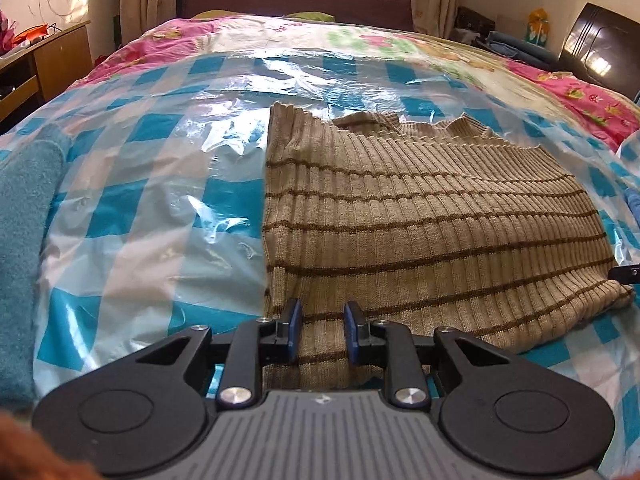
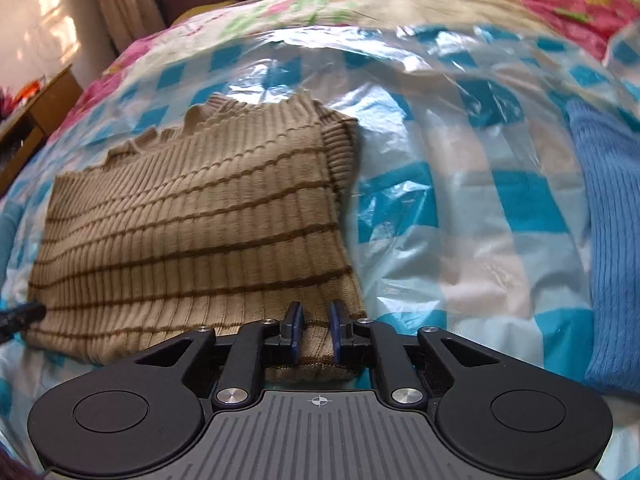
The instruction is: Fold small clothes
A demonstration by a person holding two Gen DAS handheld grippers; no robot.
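Observation:
A tan ribbed sweater with thin brown stripes (image 1: 420, 216) lies folded flat on a blue-and-white checked plastic sheet (image 1: 140, 200) on a bed. My left gripper (image 1: 322, 308) is at the sweater's near left corner, its jaws apart with the hem fabric between them. My right gripper (image 2: 316, 312) is at the sweater's (image 2: 192, 232) near right corner, its jaws narrowly apart around the hem. Whether either gripper pinches the fabric does not show. The right gripper's tip shows at the right edge of the left wrist view (image 1: 624, 272), and the left gripper's tip shows in the right wrist view (image 2: 20, 314).
A teal knit garment (image 1: 24, 240) lies left of the sweater. A blue knit garment (image 2: 608, 240) lies to its right. A pink floral quilt (image 1: 168, 44) covers the far bed. A wooden desk (image 1: 44, 60) stands at the left, dark furniture (image 1: 600, 48) at the right.

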